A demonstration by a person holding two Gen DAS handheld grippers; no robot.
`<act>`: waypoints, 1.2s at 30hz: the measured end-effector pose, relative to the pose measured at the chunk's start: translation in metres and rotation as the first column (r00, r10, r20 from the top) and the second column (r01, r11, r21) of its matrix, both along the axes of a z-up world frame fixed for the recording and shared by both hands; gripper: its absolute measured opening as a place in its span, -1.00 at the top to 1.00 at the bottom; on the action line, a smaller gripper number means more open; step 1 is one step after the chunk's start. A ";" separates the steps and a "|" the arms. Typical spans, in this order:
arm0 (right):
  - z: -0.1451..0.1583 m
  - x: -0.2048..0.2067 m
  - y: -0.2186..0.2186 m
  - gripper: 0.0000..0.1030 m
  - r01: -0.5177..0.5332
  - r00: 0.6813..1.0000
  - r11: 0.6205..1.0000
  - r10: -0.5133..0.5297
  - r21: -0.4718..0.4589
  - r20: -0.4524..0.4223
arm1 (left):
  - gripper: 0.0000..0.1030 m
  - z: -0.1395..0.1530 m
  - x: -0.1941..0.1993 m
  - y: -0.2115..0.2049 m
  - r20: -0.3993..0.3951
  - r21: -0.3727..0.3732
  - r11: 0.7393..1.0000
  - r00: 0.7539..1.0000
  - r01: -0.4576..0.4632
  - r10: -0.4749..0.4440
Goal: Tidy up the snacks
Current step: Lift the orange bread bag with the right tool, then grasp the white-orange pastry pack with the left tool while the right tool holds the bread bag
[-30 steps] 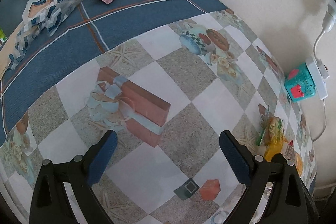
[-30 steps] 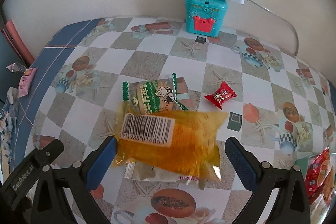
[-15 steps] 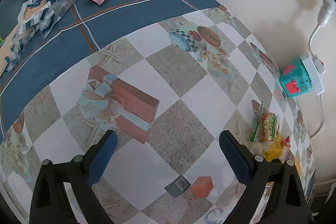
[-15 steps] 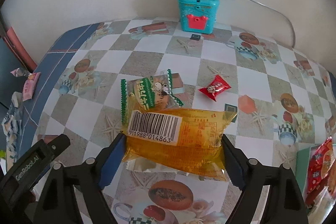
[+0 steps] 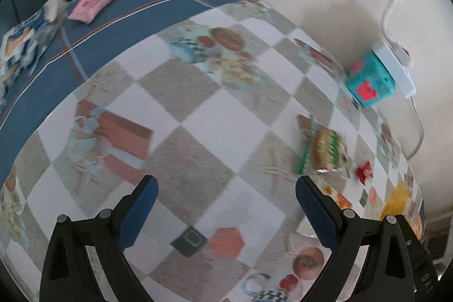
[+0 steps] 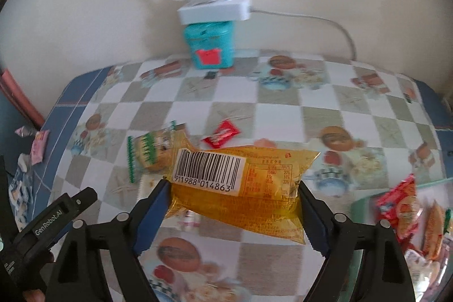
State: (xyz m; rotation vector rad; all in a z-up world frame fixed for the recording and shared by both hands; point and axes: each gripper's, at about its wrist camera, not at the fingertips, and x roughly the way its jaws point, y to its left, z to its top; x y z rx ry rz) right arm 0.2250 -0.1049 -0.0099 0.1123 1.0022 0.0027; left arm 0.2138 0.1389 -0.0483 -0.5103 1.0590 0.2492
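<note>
snack sorting on a table (image 6: 198, 109) covered in a checked, picture-printed cloth. the right gripper (image 6: 232, 205) has both blue pads pressed against the ends of a long yellow snack packet (image 6: 240, 188) with a white barcode label; the fingers stand fairly wide because the packet is wide, and the packet looks lifted clear of the cloth. its jaws have just been closing, and the packet is between them.

the left gripper (image 5: 226, 205) is wide open with nothing between its fingers, pointing down at a bare patch of cloth.

just behind the held packet lie a green-edged snack packet (image 6: 147, 152) and a small red candy wrapper (image 6: 222, 133), both loose on the table. a pale wrapper shows under the yellow packet, partly hidden. far off on the blue border of the cloth are a pink snack packet (image 5: 94, 3) and a blue and white bag (image 5: 25, 38).

at the right edge of the right wrist view, a pale green container (image 6: 359, 205), only partly in frame, already holds several red and orange packets (image 6: 402, 205).

against the back wall stands a teal box (image 6: 211, 47) with a white power strip (image 6: 215, 9) resting on top.

judging by this, the job is partly done: some snacks are gathered, one is in hand, and at least four or five remain scattered.
</note>
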 end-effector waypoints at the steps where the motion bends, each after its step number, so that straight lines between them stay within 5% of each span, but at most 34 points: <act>1: 0.001 -0.001 -0.005 -0.68 0.011 1.000 1.000 -0.011 -0.002 0.003 | -0.90 0.001 0.002 -0.006 0.001 0.008 1.000 1.000 0.019 -0.019; 18: 0.014 -0.038 -0.089 -0.68 0.208 0.978 0.978 -0.208 0.010 0.009 | -0.90 -0.005 0.020 -0.101 -0.025 0.095 0.958 0.963 0.270 -0.269; 30: 0.005 -0.053 -0.107 -0.68 0.242 0.970 0.968 -0.241 0.058 -0.022 | -0.90 -0.022 0.028 -0.142 -0.082 0.221 0.915 0.941 0.337 -0.327; 36: 0.004 -0.056 -0.101 -0.68 0.229 0.973 0.972 -0.228 0.054 -0.025 | -0.78 -0.020 0.027 -0.144 -0.092 0.225 0.916 0.943 0.333 -0.320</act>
